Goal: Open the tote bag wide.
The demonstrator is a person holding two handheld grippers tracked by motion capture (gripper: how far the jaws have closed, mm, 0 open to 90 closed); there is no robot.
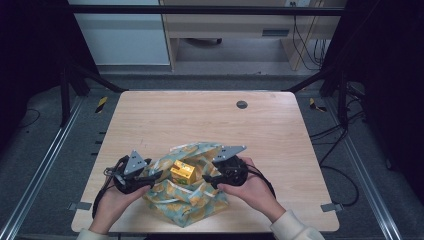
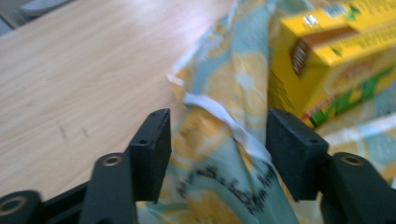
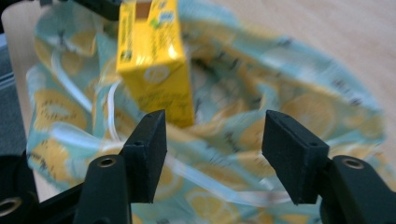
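A light blue bag printed with lemons (image 1: 189,197) lies crumpled near the table's front edge. A yellow carton (image 1: 182,171) stands in its open mouth. My left gripper (image 1: 154,176) is at the bag's left side. In the left gripper view its jaws (image 2: 219,126) stand apart with a fold of the bag's rim (image 2: 219,140) and a white cord rising between them; the carton (image 2: 336,56) is beyond the right jaw. My right gripper (image 1: 207,179) is at the bag's right side. Its jaws (image 3: 212,126) are open over the fabric (image 3: 243,140), with the carton (image 3: 154,60) just past the left jaw.
The wooden table (image 1: 210,120) stretches bare behind the bag, with a round cable hole (image 1: 242,104) near its far edge. Metal frame rails run along both sides. Cables lie on the floor to the right (image 1: 335,145).
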